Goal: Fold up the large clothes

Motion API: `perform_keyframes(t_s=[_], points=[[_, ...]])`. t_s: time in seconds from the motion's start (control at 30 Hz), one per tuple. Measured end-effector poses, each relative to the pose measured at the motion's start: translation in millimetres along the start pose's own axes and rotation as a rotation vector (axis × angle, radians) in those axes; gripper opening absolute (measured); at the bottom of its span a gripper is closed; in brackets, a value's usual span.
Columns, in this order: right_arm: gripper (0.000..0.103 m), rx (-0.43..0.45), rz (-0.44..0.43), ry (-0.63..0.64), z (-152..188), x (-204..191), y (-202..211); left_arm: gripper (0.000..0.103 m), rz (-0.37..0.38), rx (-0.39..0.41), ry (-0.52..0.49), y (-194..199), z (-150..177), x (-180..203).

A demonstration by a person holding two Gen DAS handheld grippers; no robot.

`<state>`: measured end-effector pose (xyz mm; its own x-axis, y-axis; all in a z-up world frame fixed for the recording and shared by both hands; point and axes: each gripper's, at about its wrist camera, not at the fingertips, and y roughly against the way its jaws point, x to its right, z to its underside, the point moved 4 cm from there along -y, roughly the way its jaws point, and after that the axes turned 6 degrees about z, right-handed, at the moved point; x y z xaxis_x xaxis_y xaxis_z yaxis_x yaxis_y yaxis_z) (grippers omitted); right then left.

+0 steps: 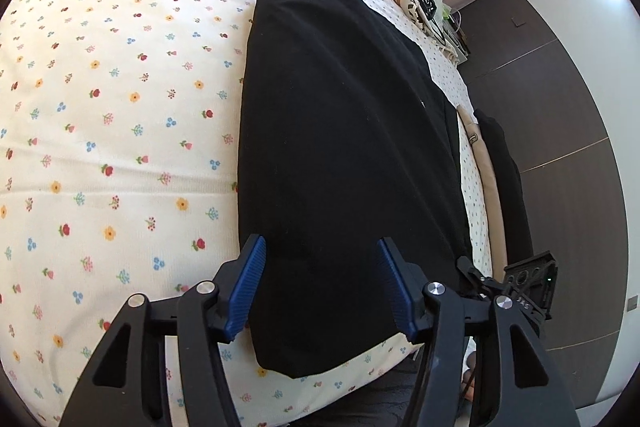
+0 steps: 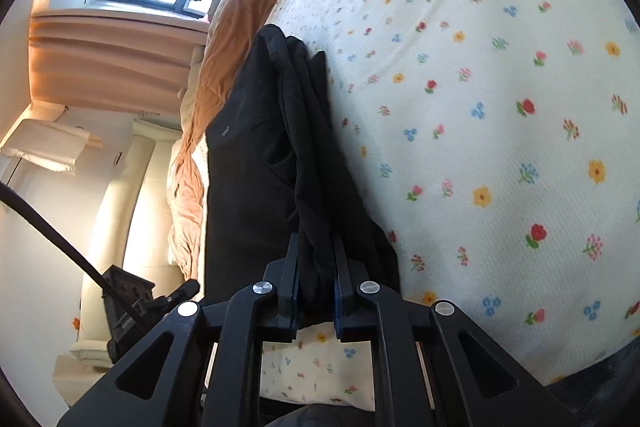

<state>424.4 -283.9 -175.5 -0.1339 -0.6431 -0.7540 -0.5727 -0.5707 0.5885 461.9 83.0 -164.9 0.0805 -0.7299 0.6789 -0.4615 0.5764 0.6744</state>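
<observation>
Keeping our right gripper (image 2: 316,267) clamped on the black garment (image 1: 340,147), we lower our left gripper (image 1: 320,287), jaws apart, squarely over the garment's near edge.

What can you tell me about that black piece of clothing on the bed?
The black garment looks like soft, matte knit, folded into a long strip on the flowered sheet. Its near end lies between the open left gripper. The right gripper pinches a bunched edge, lifting it in hanging folds.
</observation>
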Motion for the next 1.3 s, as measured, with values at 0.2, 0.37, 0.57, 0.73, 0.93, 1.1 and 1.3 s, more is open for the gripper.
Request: perform_keyframes(t_s=[0.2,0.37,0.57,0.73,0.93,1.1,1.3], points=[[0.041,0.067,0.056,0.123,-24,-37,19,0.058,0.013,0.003,-0.005,1,-1,0],[0.062,0.082,0.034,0.201,-51,-68,14,0.058,0.032,0.006,0.002,3,-4,1],[0.062,0.021,0.095,0.278,-89,-99,-27,0.058,0.048,0.030,0.019,3,-17,0],[0.059,-0.043,0.136,0.285,-115,-110,-70,0.058,0.046,0.039,0.027,-2,-33,-1],[0.046,-0.053,0.113,0.224,-133,-106,-95,0.058,0.035,0.047,0.030,-8,-52,-3],[0.046,-0.049,0.111,0.256,-143,-111,-109,0.058,0.030,0.044,0.031,-12,-59,-6],[0.002,-0.056,0.124,0.192,-153,-98,-120,0.058,0.033,0.066,0.055,-10,-61,-9]])
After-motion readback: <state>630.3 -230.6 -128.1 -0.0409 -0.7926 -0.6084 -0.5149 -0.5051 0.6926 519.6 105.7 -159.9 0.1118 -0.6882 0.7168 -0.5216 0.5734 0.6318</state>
